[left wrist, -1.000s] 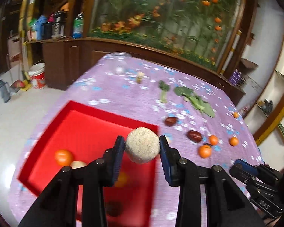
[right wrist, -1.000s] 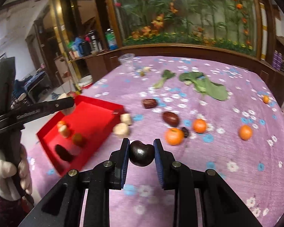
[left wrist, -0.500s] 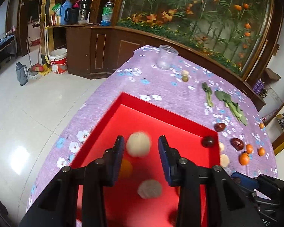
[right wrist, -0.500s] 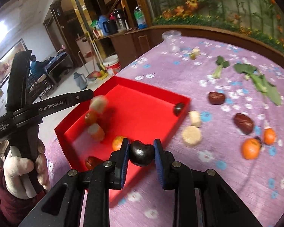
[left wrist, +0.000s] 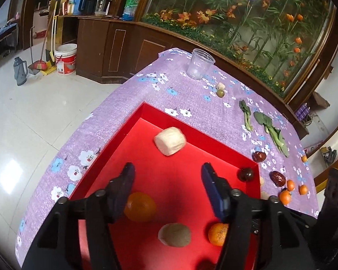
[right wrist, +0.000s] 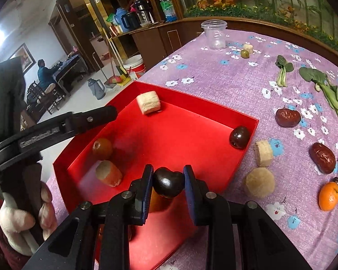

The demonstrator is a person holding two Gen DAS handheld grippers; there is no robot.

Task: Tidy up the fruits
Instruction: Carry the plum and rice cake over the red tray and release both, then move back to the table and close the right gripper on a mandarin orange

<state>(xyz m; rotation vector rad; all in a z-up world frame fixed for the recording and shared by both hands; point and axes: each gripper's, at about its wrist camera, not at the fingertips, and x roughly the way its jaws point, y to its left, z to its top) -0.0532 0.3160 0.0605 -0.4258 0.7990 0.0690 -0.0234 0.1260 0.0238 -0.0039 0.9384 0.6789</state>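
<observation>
Red tray [right wrist: 191,103] fills mid-frame; right gripper [right wrist: 167,181] clenches a dark plum [right wrist: 167,182], hiding an orange fruit below; left gripper [left wrist: 166,175], jaws just opened, holds nothing.

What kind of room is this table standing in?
Probably a home's living or dining room. A table with a purple flowered cloth stands by a wooden cabinet holding flasks and bottles. Behind it is a glass case of flowers; a broom and bucket stand on the tiled floor.

Left tongs [left wrist: 167,180] have just been opening, empty; right tongs [right wrist: 167,182] clamped.
</observation>
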